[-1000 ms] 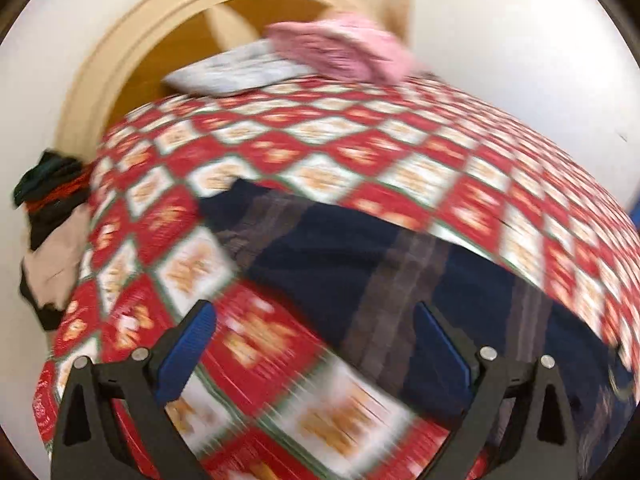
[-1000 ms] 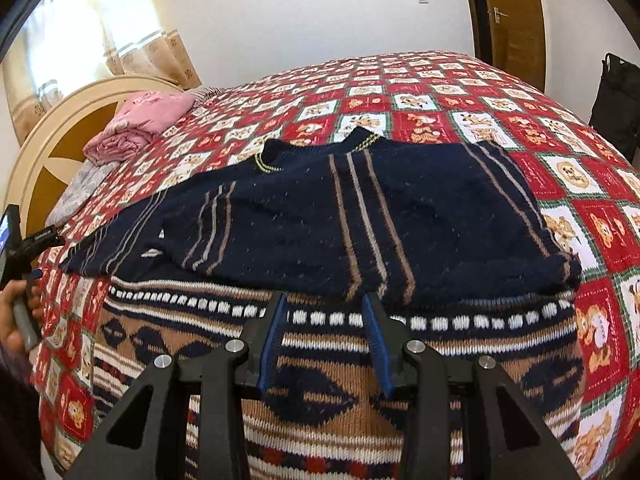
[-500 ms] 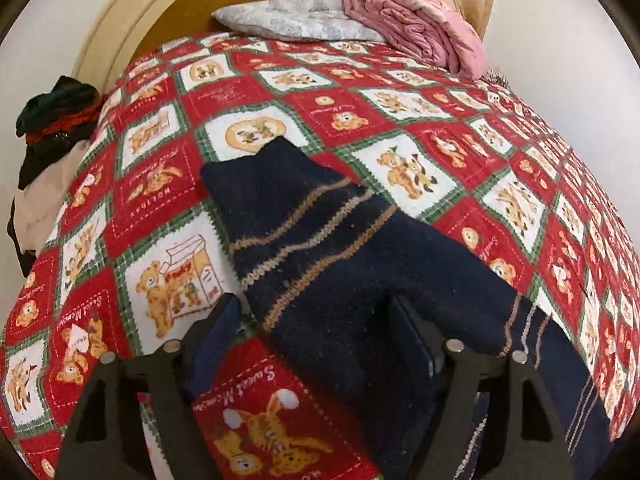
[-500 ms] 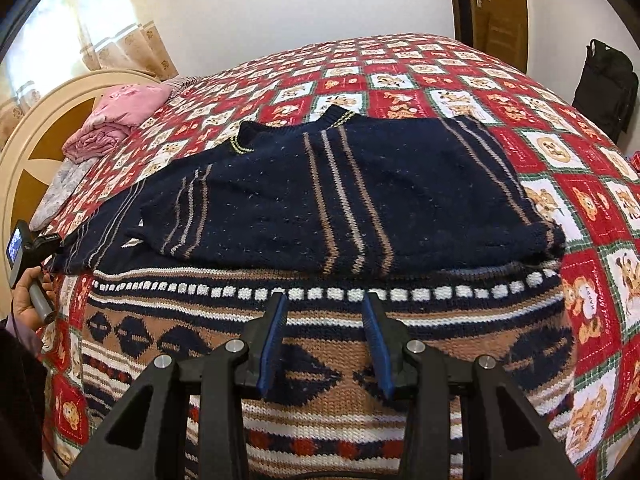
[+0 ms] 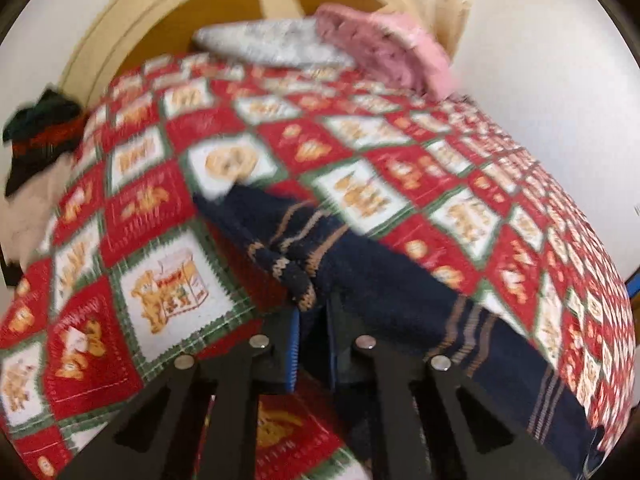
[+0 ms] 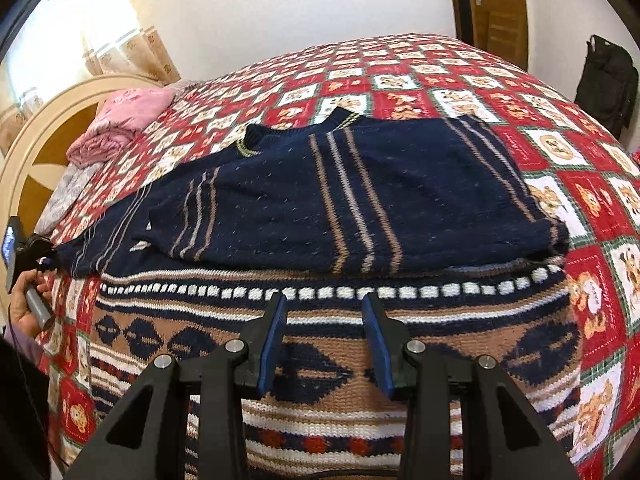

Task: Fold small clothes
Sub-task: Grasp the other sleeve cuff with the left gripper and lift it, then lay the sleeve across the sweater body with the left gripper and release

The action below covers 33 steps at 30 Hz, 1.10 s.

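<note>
A navy sweater (image 6: 352,196) with tan stripes lies flat on the bed, its patterned brown, white and navy hem band (image 6: 320,344) nearest the right wrist camera. My right gripper (image 6: 324,316) is open and empty, hovering over the hem band. My left gripper (image 5: 312,320) is shut on the sweater's sleeve (image 5: 288,248) near the cuff, which is bunched and lifted off the bedspread. From the right wrist view the left gripper (image 6: 44,258) shows at the far left, at the sleeve's end.
The red, white and green patchwork bedspread (image 6: 440,68) covers the bed. A pink folded blanket (image 5: 380,44) and grey pillow (image 5: 272,42) lie by the cream headboard (image 5: 120,28). A pile of clothes (image 5: 36,148) sits at the bed's left edge. A black bag (image 6: 608,80) stands by the door.
My left gripper came down over the sleeve, closed on it near the cuff and bunched it up. My right gripper stays open over the hem band.
</note>
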Tool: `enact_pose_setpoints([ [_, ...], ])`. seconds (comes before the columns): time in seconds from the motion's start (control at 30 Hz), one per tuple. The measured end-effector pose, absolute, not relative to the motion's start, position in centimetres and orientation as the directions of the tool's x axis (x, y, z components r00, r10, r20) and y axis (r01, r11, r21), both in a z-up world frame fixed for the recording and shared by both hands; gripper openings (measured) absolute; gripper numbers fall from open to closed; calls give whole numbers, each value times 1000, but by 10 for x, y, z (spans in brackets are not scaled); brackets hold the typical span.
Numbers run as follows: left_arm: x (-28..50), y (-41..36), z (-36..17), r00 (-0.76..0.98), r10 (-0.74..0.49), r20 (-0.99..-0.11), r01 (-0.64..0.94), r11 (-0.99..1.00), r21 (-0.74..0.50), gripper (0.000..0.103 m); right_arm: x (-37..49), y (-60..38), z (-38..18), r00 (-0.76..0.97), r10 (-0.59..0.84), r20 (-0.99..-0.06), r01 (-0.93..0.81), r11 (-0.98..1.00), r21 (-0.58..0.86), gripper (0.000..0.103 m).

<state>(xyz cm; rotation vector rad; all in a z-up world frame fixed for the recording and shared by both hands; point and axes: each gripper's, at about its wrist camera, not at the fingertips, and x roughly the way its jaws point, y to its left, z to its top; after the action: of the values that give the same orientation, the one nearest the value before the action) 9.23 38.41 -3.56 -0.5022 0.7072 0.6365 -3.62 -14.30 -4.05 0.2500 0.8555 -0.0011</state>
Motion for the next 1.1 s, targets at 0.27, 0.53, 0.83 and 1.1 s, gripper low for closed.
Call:
enact_pose_setpoints([
  [0.27,74,215,46,833,237,-500,-328,939,-102,11,-41,-155,-41,665,116,-737,133,953,271,41],
  [0.53,37,12,26,866,-107,-488,130,991,14,11,-54,-180,-35,689,89,-719,184,939,292,41],
  [0.83,21,-64,-48,715,-161,-680,326,938,121,20,-61,-203,-47,672,119,-731,219,911,349,41],
  [1.1,-15,11,-13,725,-198,-659,280,960,19,95,-41,-197,-12,731,240,-639,100,888,448,58],
])
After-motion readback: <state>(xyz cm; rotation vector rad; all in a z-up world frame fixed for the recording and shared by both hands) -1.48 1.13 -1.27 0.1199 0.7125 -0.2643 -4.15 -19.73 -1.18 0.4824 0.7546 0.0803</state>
